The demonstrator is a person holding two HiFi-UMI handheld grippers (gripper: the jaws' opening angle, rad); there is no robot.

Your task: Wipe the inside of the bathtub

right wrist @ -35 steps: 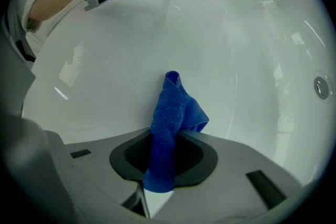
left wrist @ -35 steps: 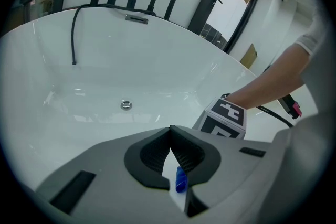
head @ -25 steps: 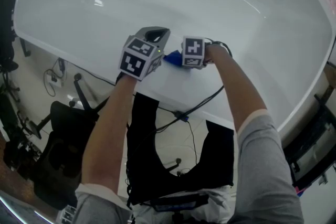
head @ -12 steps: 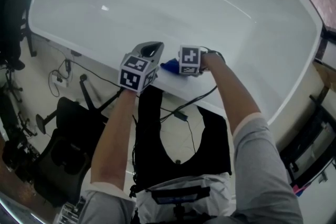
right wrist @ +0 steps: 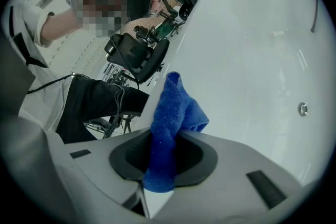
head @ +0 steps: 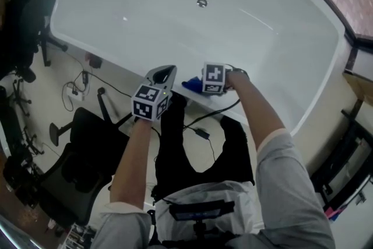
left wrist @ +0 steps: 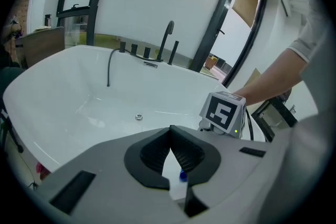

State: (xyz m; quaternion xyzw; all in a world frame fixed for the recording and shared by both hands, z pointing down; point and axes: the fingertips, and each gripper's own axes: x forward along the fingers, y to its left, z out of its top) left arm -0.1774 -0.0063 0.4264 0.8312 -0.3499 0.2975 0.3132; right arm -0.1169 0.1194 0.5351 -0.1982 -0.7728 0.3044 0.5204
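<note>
The white bathtub [head: 175, 26] fills the upper head view, with its drain [head: 201, 3] at the middle. My right gripper [head: 201, 83] is shut on a blue cloth [head: 190, 85] and holds it at the tub's near rim. In the right gripper view the blue cloth [right wrist: 169, 113] sticks up from between the jaws of that gripper [right wrist: 163, 136], with the tub wall [right wrist: 252, 60] beyond. My left gripper [head: 164, 74] hangs just left of the cloth by the near rim. Its jaws [left wrist: 170, 134] meet at the tips with nothing between them.
A black faucet [left wrist: 167, 39] and a hand-shower hose [left wrist: 109, 65] stand on the far rim, under dark-framed windows. On the floor outside the tub are a black office chair [head: 81, 148], loose cables [head: 201, 131] and a dark rack [head: 349, 183] at the right.
The head view has drawn back, so the tub sits higher and smaller. Both grippers have come slightly toward me, from over the near wall to the near rim. The cloth stays held.
</note>
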